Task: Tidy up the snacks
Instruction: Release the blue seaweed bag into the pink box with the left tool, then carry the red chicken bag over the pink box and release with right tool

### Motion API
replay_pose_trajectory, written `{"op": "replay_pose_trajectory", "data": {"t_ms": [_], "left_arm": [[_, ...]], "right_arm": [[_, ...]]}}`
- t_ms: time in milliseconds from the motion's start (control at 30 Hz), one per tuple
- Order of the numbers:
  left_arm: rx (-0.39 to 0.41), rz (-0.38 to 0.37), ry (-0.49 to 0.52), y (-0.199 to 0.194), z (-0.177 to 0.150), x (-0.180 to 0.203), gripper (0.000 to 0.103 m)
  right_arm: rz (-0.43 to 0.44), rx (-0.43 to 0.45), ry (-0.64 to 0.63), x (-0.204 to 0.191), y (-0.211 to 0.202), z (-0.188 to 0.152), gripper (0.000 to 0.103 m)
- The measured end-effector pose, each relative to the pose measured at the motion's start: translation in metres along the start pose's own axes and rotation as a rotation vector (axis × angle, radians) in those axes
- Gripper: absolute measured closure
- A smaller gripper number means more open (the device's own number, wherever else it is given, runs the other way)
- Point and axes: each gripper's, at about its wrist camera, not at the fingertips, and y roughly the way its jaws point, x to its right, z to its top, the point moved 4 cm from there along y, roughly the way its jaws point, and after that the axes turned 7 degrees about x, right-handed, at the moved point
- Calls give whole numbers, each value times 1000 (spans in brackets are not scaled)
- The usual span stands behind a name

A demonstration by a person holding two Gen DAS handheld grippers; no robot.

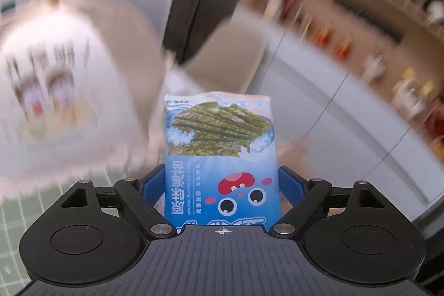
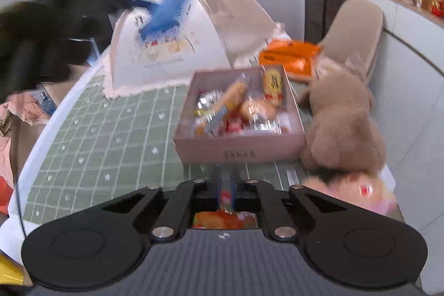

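The seaweed packet sits lower centre in the left wrist view, clamped across its width by the left gripper, whose jaws stand wide around it. In the right wrist view the right gripper stands narrow; a red-orange wrapper shows at its base, but a grip cannot be confirmed. Step in hand, judged: carrying the packet to the snack box, centre frame. Next move: lower it over the already crowded contents, then release. Obstructions: plush bear touching the box's right side; domed food cover behind; orange packet upper right.
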Motion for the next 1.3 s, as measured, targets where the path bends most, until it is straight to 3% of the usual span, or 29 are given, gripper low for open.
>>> {"op": "replay_pose_trajectory", "data": {"t_ms": [33, 100, 133, 200, 233, 267, 300, 367, 433, 533, 633, 733, 833, 900, 933, 1067, 1167, 1300], "left_arm": [[9, -19, -38, 15, -7, -6, 14], [38, 4, -91, 33, -17, -15, 14], [8, 28, -91, 43, -24, -16, 14], [-89, 4, -98, 60, -37, -16, 19], [-109, 46, -60, 64, -44, -15, 21], [-106, 18, -77, 64, -48, -19, 21], [-80, -28, -170, 61, -51, -26, 22], [-36, 12, -246, 55, -52, -36, 24], [12, -31, -284, 43, -53, -43, 24], [59, 68, -217, 21, -53, -43, 25], [54, 62, -204, -8, -69, -43, 25], [31, 84, -207, -42, -96, -49, 26], [1, 124, -199, -69, -124, -56, 26], [-76, 87, -217, -72, -148, -57, 26], [-138, 48, -233, -69, -165, -57, 28], [-254, -5, -282, -62, -211, -50, 37], [-305, -70, -382, -55, -235, -42, 40], [-251, -63, -324, -37, -225, -32, 41]], "right_arm": [[-17, -12, -4, 1, -1, -9, 31], [-58, -19, -19, 5, -2, -24, 14], [-61, -34, -28, 4, -3, -33, 14], [-50, -75, -21, 5, 5, -44, 14], [-50, -92, -5, 5, 11, -51, 14], [-53, -108, 9, 6, 18, -54, 14], [-58, -123, 20, 5, 25, -58, 14], [-77, -142, 49, 3, 37, -64, 13], [-74, -169, 110, 3, 49, -69, 10], [-62, -204, 228, 3, 66, -75, 7], [-36, -233, 323, -4, 83, -79, 0], [-55, -212, 270, -20, 92, -76, 0], [-103, -241, 78, -41, 100, -80, 0], [-110, -259, -107, -54, 100, -87, 0], [-110, -263, -139, -54, 96, -90, 0], [-70, -250, -69, -27, 72, -91, 0], [-27, -233, -62, -12, 56, -88, 0], [10, -203, -125, -14, 51, -87, 1]]}}
